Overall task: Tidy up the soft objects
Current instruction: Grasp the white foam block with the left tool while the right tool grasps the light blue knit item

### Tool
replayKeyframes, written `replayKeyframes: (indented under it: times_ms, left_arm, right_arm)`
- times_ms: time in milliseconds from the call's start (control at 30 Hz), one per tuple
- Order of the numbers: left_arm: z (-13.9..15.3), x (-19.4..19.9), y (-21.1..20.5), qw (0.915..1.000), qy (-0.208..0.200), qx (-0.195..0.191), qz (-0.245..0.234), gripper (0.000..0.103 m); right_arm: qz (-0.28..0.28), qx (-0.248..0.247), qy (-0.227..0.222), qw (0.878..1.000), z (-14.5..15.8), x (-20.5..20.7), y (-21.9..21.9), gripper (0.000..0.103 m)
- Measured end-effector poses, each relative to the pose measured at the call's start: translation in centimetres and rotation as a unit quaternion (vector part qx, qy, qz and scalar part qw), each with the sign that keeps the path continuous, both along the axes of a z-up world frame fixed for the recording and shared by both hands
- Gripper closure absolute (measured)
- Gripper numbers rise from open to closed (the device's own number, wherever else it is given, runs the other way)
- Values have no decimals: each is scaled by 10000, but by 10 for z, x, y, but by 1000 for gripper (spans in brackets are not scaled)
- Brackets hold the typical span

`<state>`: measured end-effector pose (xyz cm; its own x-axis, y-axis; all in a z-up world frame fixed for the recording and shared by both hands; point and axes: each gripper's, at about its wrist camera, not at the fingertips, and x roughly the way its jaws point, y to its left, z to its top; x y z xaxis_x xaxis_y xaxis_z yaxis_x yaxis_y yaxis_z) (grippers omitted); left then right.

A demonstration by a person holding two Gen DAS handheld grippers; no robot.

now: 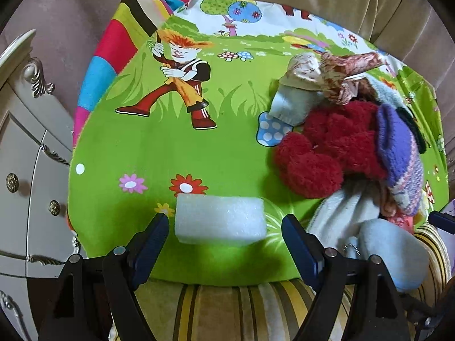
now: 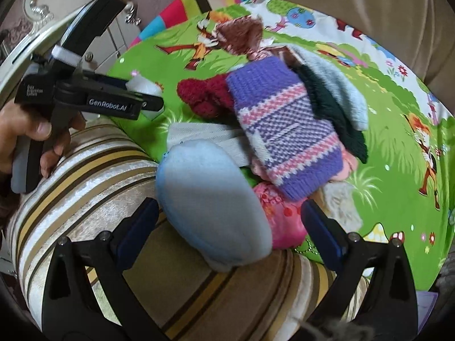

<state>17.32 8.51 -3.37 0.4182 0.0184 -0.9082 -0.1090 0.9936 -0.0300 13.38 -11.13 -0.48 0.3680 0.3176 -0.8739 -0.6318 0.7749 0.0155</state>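
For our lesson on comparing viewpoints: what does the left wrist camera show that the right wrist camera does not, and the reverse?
Only the left wrist view: the whole white foam block lying between the open left gripper fingers, and a cream cabinet with brass knobs.

Only the right wrist view: a hand holding the left gripper from the side, and a pink patterned fabric piece.

Both: the green cartoon-print cloth, the red fluffy yarn item, the purple-and-pink knitted sock, the pale blue fleece pad, and the striped cushion.

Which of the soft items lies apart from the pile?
The white foam block, alone on the green cloth between the open left gripper fingers; every other item is heaped together to its right.
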Motion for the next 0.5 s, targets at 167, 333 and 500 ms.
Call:
replayKeyframes:
  times_ms: [167,333,500]
  left_arm:
    - [-8,7,2,9999,129,-12,-12,43]
    - [-5,2,0,10000,12,-10,-41,43]
    - [7,-10,-2,9997,-229,53,31,43]
  right_arm:
    - [49,-34,145,9999,-8,12,6,2]
    - [161,63,289,9994,-13,12,9,28]
    - [280,245,394,9985,-13,3,6,61]
